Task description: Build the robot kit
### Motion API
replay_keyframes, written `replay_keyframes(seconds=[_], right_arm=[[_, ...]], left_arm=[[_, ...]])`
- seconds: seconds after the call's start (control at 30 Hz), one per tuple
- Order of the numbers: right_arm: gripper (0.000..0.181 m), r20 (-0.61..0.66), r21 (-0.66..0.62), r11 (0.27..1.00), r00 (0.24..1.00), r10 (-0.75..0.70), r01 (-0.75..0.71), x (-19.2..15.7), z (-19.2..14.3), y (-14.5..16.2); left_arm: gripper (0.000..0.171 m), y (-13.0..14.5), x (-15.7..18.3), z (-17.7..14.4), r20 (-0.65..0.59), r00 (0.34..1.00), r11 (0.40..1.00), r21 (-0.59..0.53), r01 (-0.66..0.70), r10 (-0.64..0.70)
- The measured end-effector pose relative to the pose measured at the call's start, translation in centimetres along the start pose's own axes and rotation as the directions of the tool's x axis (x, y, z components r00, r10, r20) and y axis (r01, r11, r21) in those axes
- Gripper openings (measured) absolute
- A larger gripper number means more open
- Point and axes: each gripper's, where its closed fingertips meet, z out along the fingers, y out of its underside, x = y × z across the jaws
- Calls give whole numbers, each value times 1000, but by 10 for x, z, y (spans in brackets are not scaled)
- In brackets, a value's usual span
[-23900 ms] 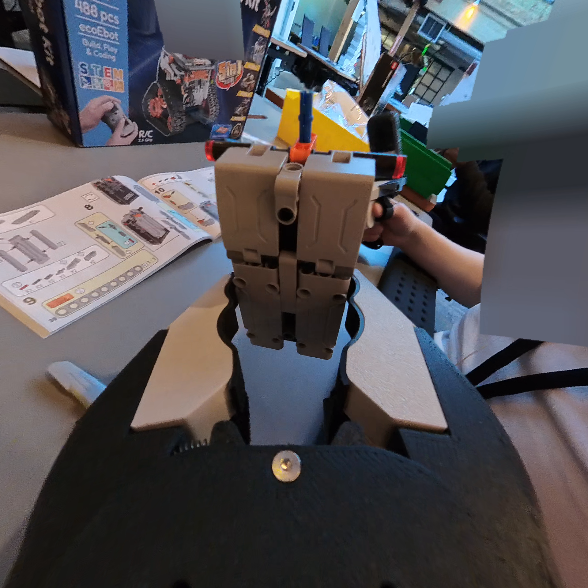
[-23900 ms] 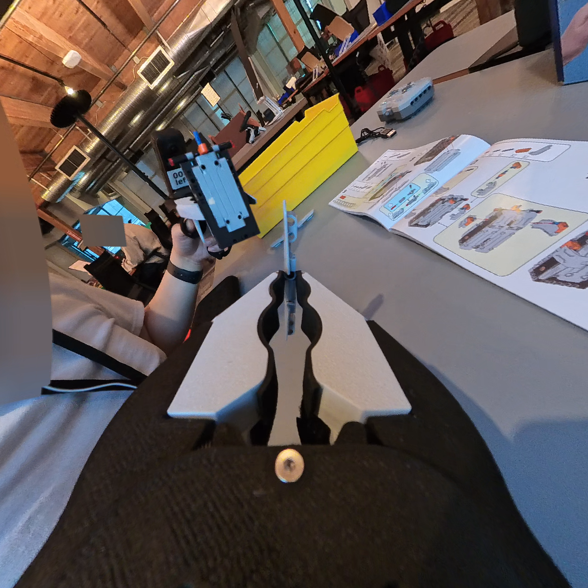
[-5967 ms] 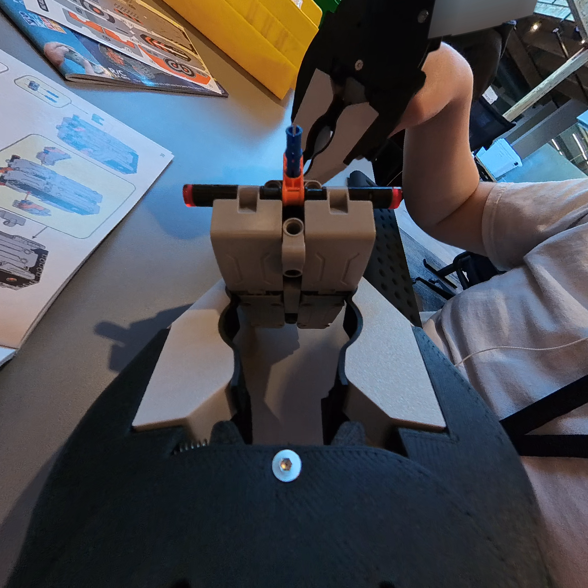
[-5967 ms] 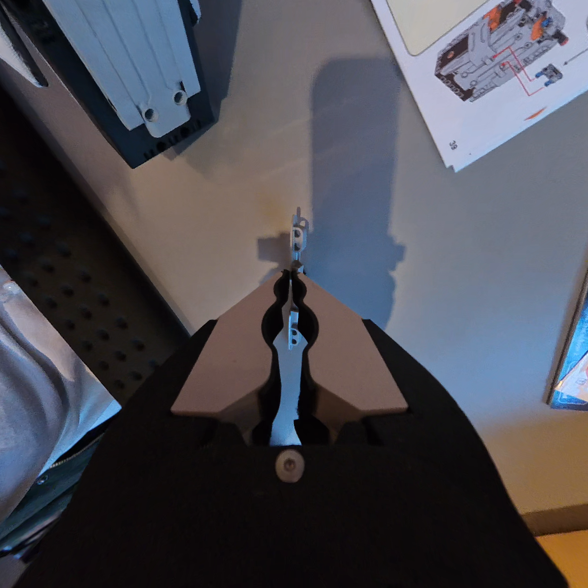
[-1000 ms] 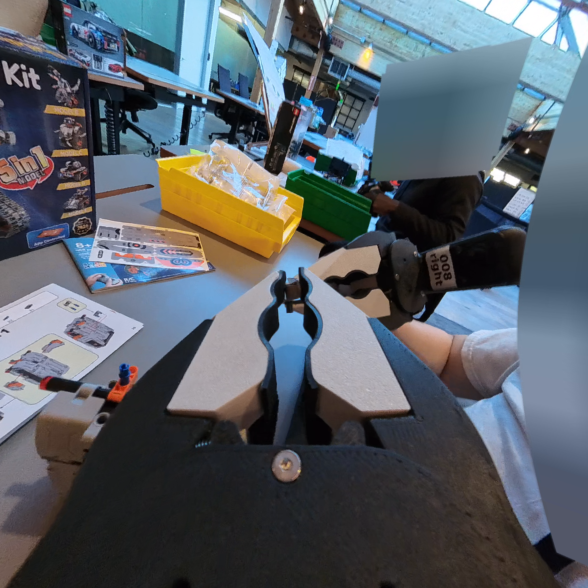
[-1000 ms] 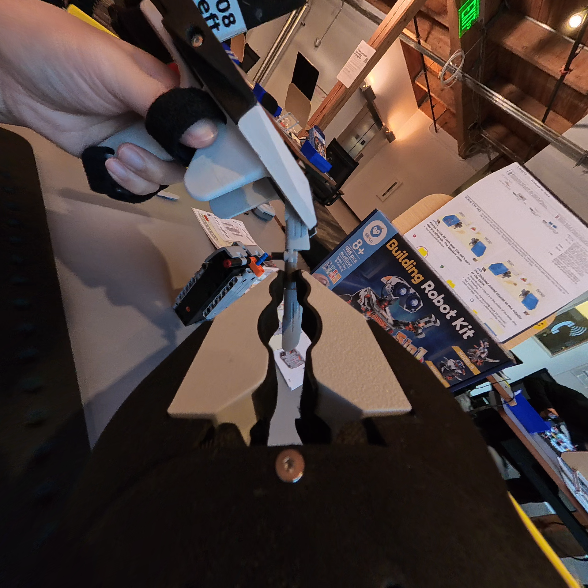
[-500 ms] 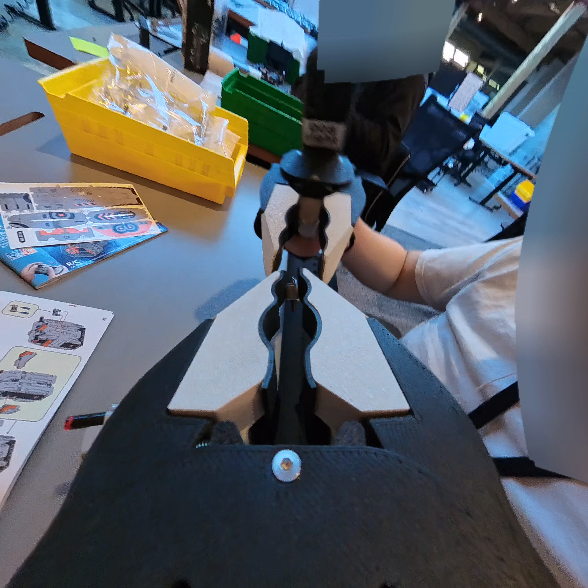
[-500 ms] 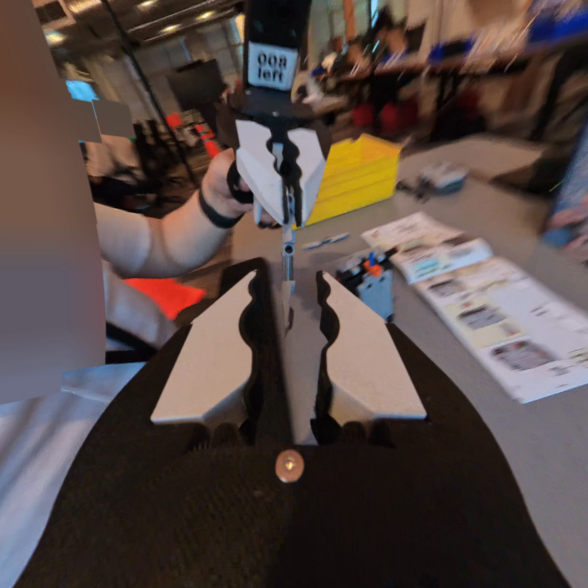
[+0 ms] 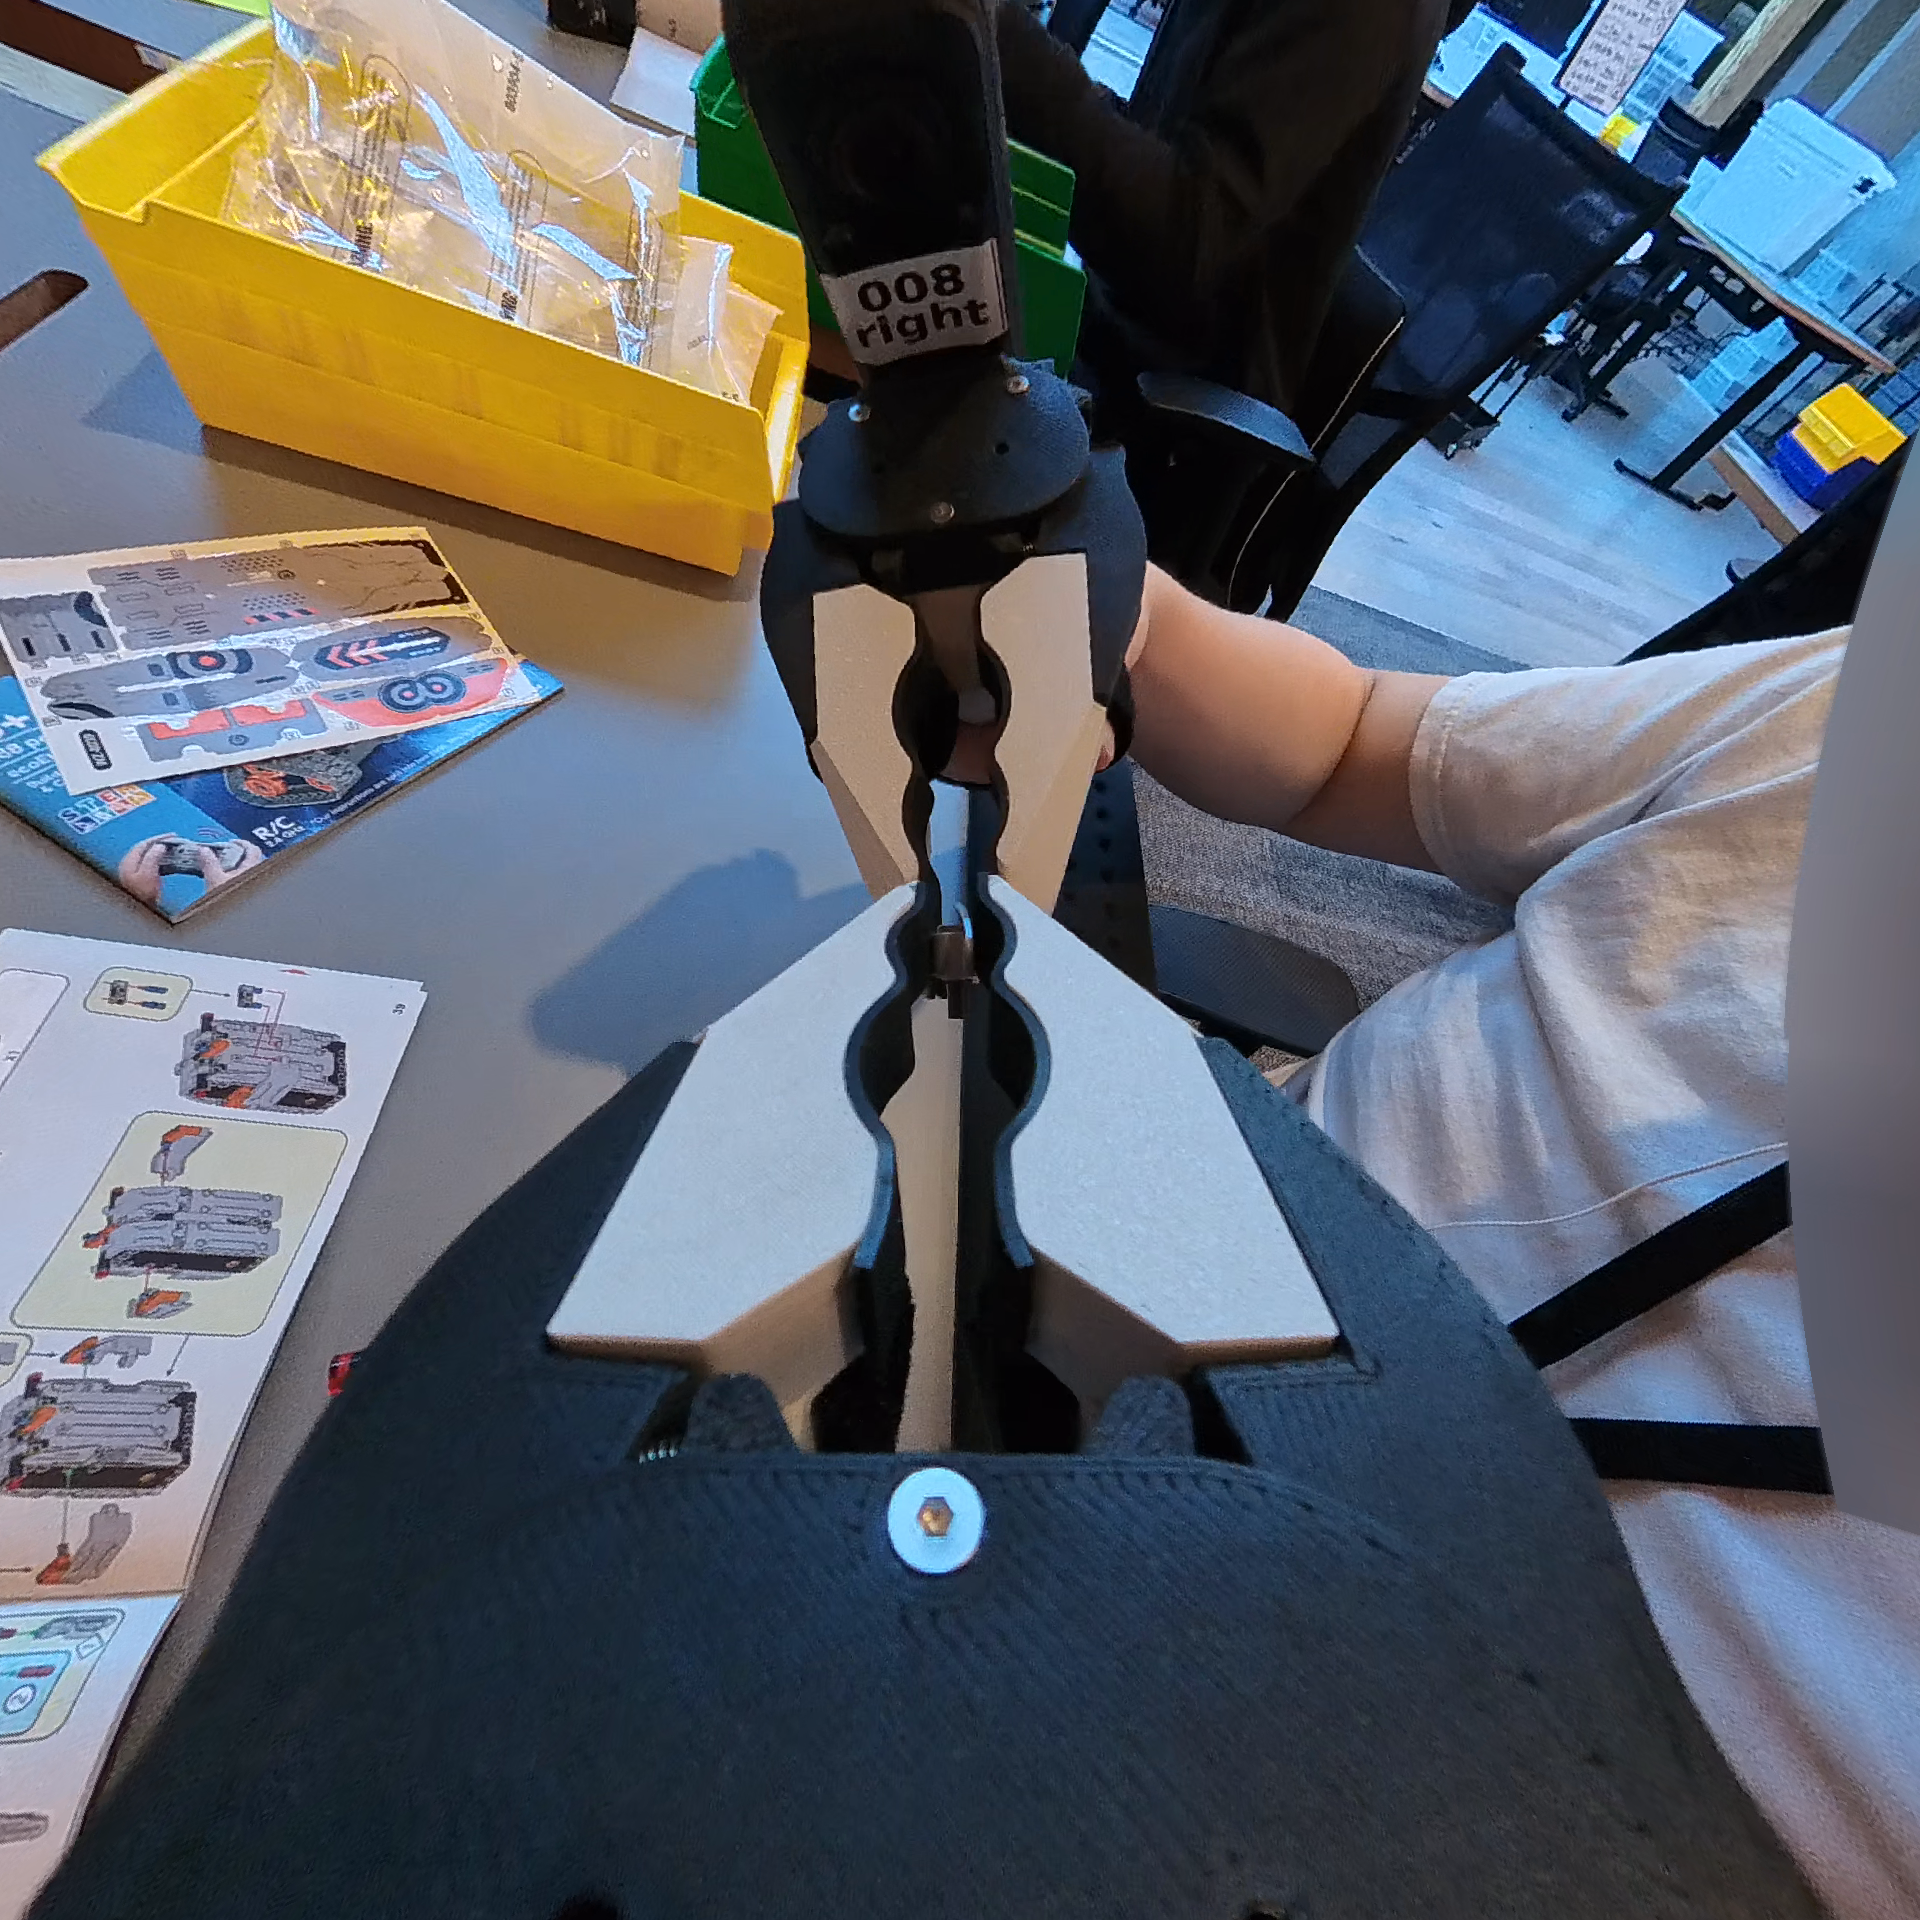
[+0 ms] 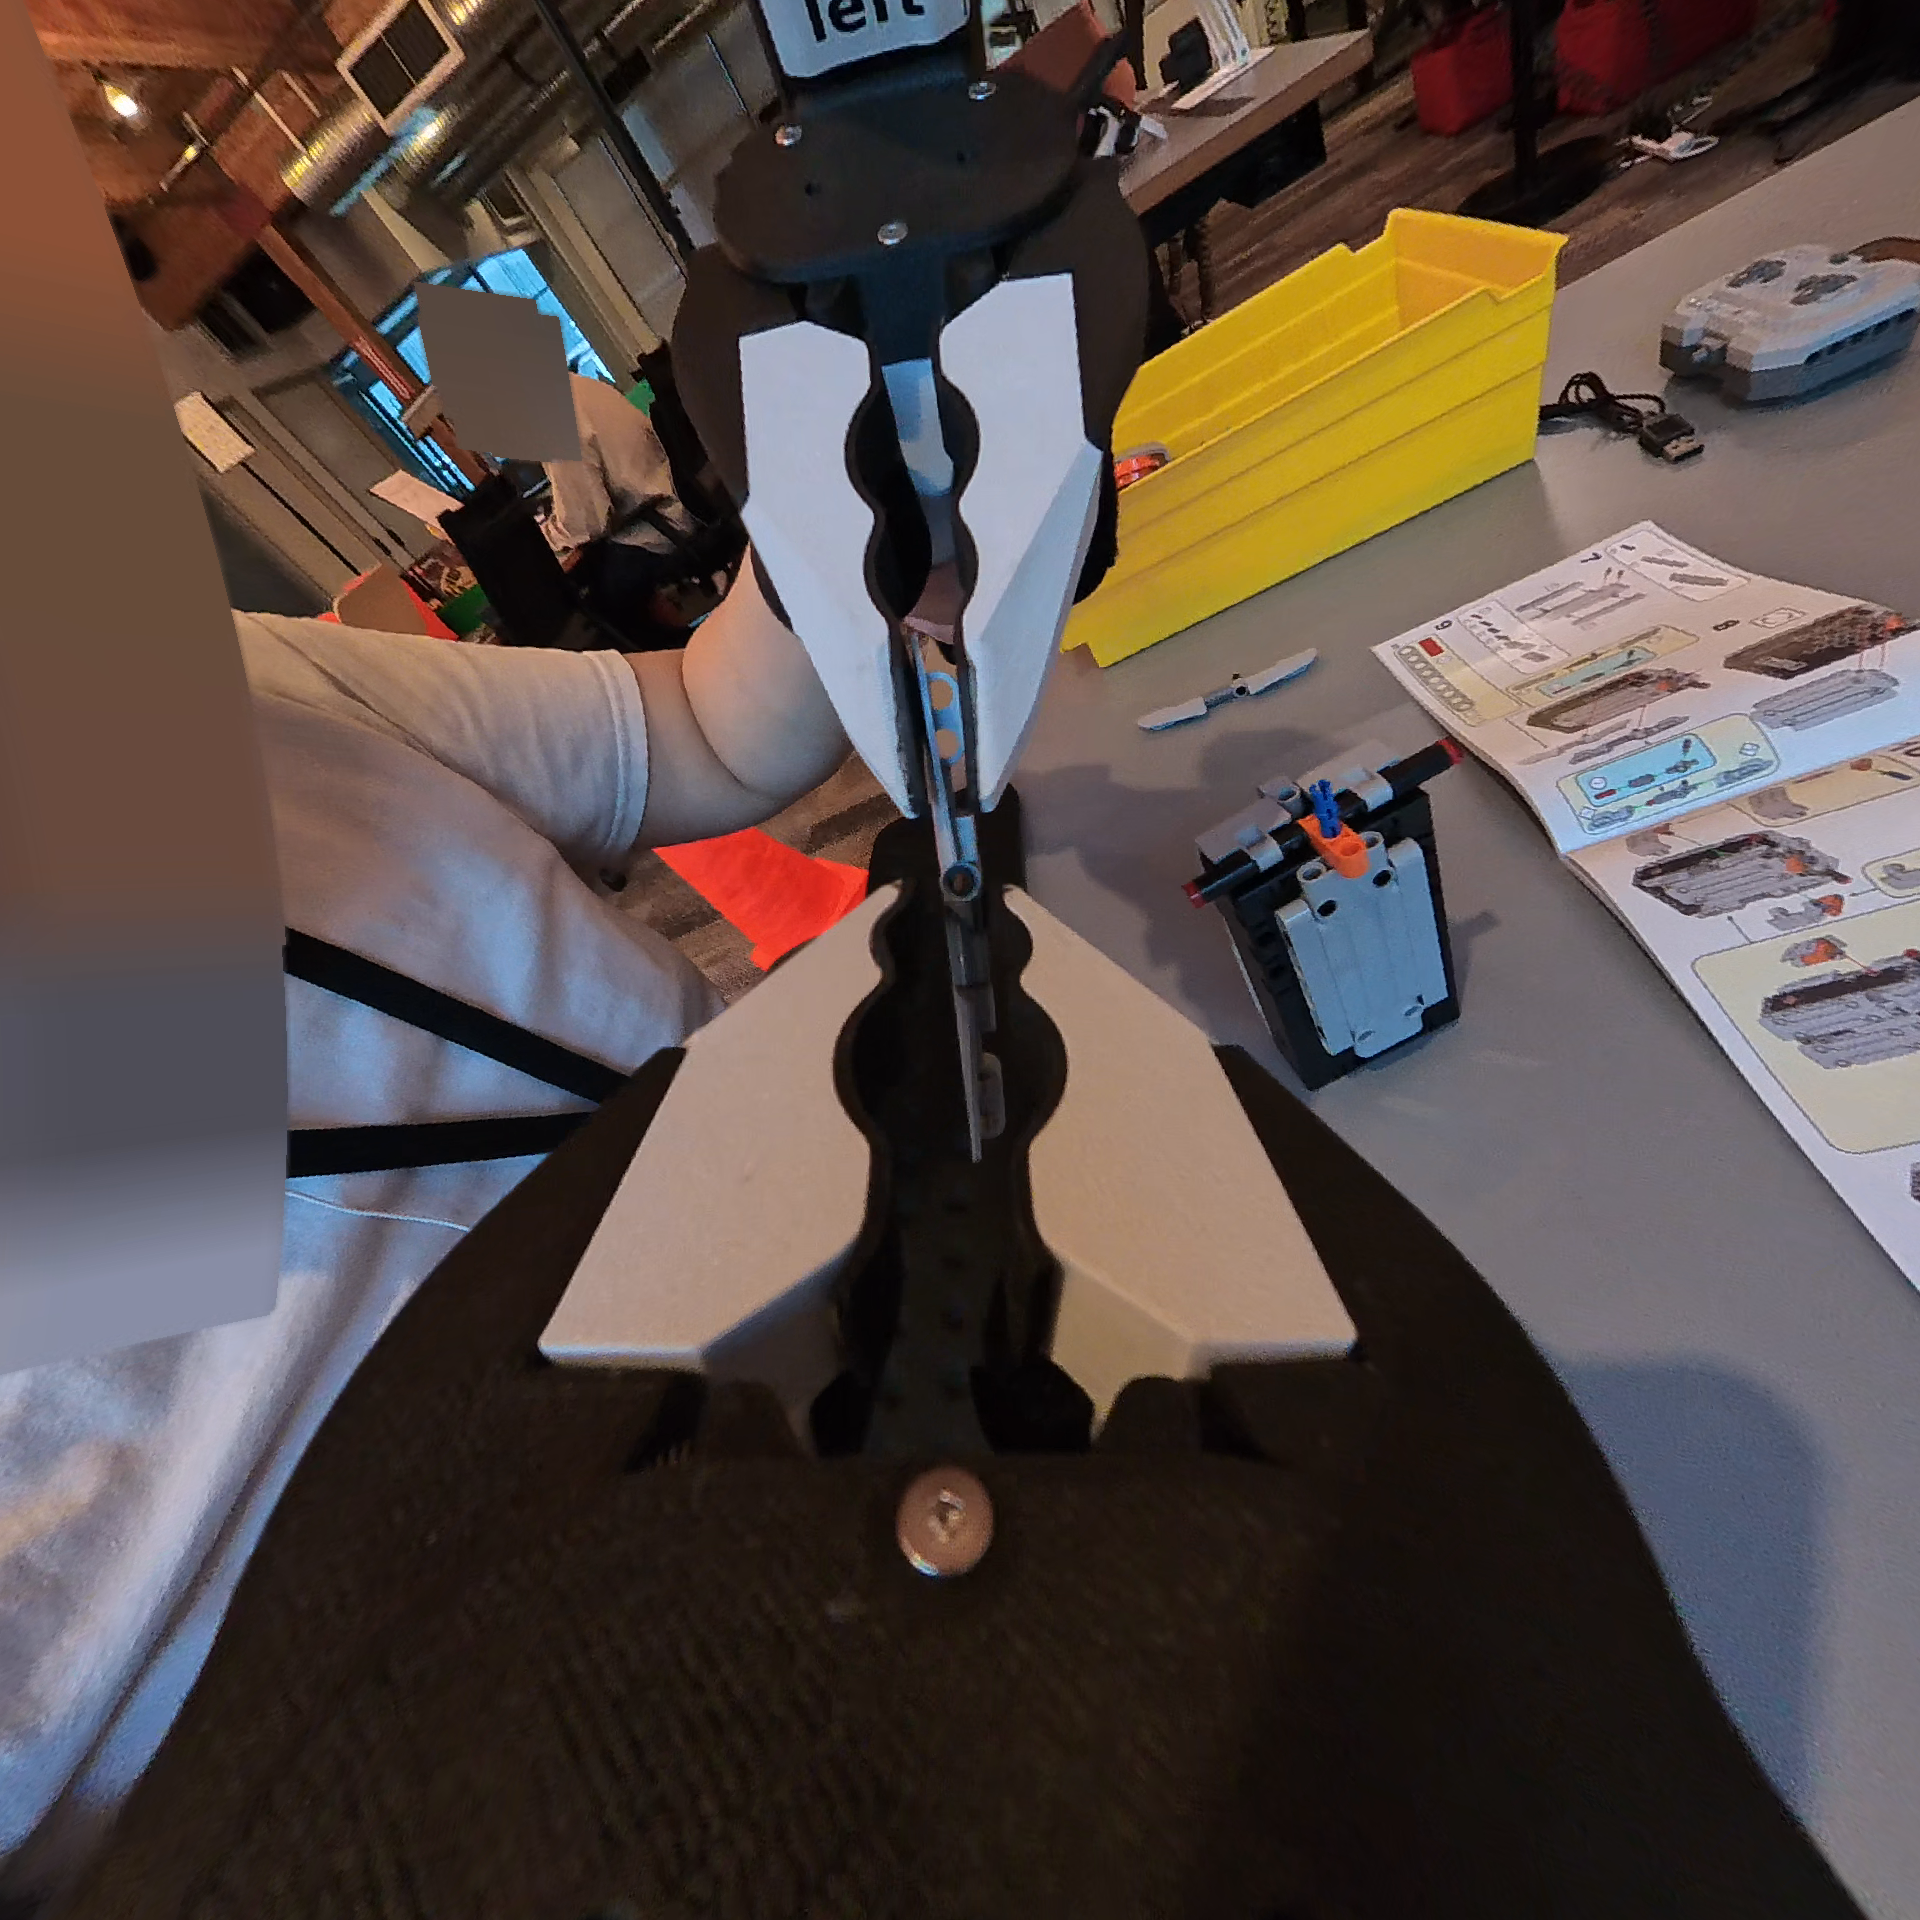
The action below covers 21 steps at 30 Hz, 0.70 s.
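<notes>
The two grippers are meeting tip to tip above the table edge, sharing one thin grey plastic strip (image 10: 958, 883) with a row of round holes along it. In the right wrist view the strip is running from 12 o'clock down to the middle of the frame, standing on edge, so it is showing as little more than a narrow line with a round eye just above the near fingertips.

The left gripper (image 9: 951, 920) is pinching narrow on the strip's far end; its pale fingers (image 10: 821, 540) are pressing on both sides of the holed part. The right gripper (image 10: 961, 904) is closed to a slit as well, and the strip's lower end is sitting between its tips; whether it is clamping the strip tightly or only just enclosing it is hard to tell.

At 3 o'clock of the strip in the right wrist view, a grey and black block model (image 10: 1340, 925) is standing on the table (image 10: 1558, 1195), with an orange and blue pin on top and a black red-tipped rod across it. Past it, an open instruction booklet (image 10: 1714, 748) is lying flat.

A yellow bin (image 9: 436, 384) at 10 o'clock in the left wrist view is holding clear plastic bags (image 9: 468, 197). A green bin (image 9: 1039, 218) is sitting just behind it; its contents are hidden. A sticker sheet (image 9: 249, 644) is lying on a blue leaflet near the yellow bin.
</notes>
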Motion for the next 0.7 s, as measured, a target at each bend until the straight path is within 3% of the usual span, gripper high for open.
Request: replay_keyframes(seconds=[0.7], right_arm=[[5, -30, 18, 1000, 1000, 9, -8, 5, 2, 5]], left_arm=[[5, 5, -2, 7, -1, 1000, 999, -33, 19, -19]])
